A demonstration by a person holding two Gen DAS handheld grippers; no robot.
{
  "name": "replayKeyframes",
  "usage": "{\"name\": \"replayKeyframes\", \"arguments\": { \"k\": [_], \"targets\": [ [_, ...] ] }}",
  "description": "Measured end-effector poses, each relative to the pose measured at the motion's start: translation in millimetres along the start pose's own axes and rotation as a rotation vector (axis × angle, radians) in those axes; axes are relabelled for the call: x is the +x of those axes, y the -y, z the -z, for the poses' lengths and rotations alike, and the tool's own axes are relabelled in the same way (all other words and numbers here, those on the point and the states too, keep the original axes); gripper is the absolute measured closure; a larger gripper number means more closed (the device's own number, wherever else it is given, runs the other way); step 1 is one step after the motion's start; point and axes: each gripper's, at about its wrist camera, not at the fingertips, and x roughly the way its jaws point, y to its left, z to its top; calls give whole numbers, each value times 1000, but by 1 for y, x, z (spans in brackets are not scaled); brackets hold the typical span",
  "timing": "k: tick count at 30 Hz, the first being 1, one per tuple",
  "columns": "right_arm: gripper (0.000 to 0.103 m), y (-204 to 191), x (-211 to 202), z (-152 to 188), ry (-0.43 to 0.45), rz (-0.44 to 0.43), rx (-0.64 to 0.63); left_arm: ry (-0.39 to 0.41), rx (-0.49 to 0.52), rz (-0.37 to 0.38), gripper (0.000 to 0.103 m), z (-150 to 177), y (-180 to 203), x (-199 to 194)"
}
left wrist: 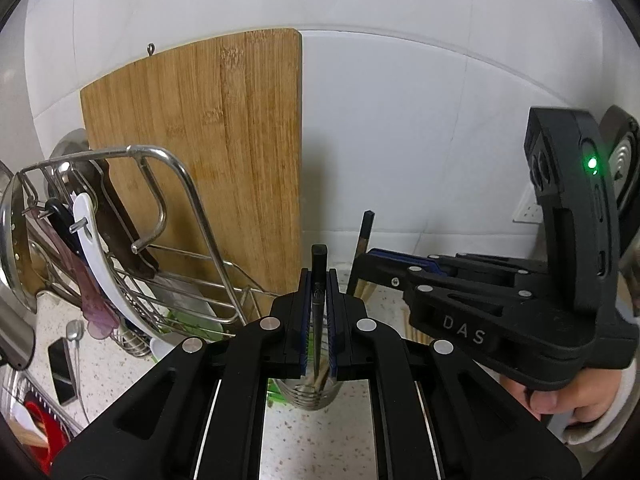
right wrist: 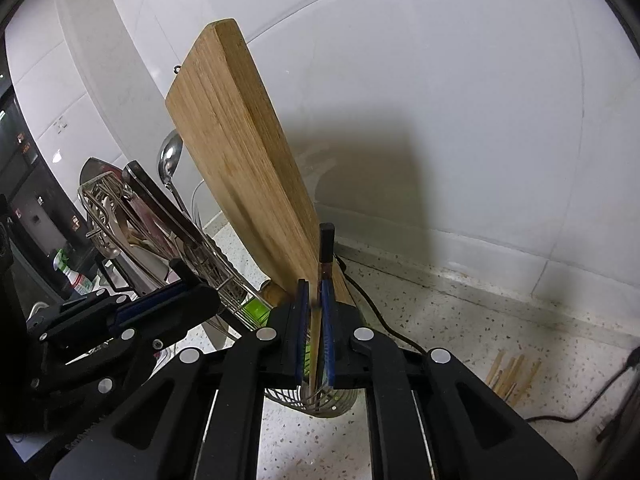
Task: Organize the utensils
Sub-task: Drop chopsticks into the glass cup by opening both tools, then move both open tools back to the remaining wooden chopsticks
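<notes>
A pale speckled stone countertop (right wrist: 460, 320) meets a white tiled wall (left wrist: 400, 120), where a tall bamboo cutting board (left wrist: 208, 152) leans upright beside a steel wire dish rack (left wrist: 188, 264) hung with ladles. The left gripper (left wrist: 319, 304) is clamped on a dark square-topped chopstick (left wrist: 319, 280) above a perforated steel utensil cup (left wrist: 316, 392). The right gripper (right wrist: 315, 320) pinches a black-tipped wooden chopstick (right wrist: 325, 256) over the same cup. More loose bamboo chopsticks (right wrist: 510, 376) lie on the counter near a black power cord (right wrist: 384, 320)

Bright, even indoor light. Heavy fisheye bending and black vignette at the edges. Soft glare streaks on the white wall tiles (left wrist: 400, 100). The cutting board (right wrist: 240, 168) casts a broad, soft shadow rightward.
</notes>
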Motion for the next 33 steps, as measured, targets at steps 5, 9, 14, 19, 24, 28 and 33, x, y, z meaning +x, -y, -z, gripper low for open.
{"name": "replayKeyframes", "arguments": {
  "k": [5, 9, 14, 19, 24, 28, 33],
  "targets": [
    [98, 3, -15, -4, 23, -6, 10, 13, 5, -2, 95, -11, -4, -5],
    [97, 13, -35, -10, 59, -4, 29, 36, 18, -4, 95, -19, 3, -18],
    [91, 41, -62, -15, 102, 31, 80, 64, 32, 12, 95, -31, 16, -29],
    [91, 81, -82, -12, 111, 90, 134, 63, 62, 53, 94, -35, 34, -22],
    [91, 135, -93, 0, 90, 161, 230, 21, 85, 117, 94, -34, 57, 5],
    [91, 172, -94, 14, 52, 205, 298, -20, 95, 165, 94, -30, 81, 30],
    [91, 207, -84, 26, 1, 202, 374, -90, 95, 224, 94, -25, 99, 66]
  ]
}}
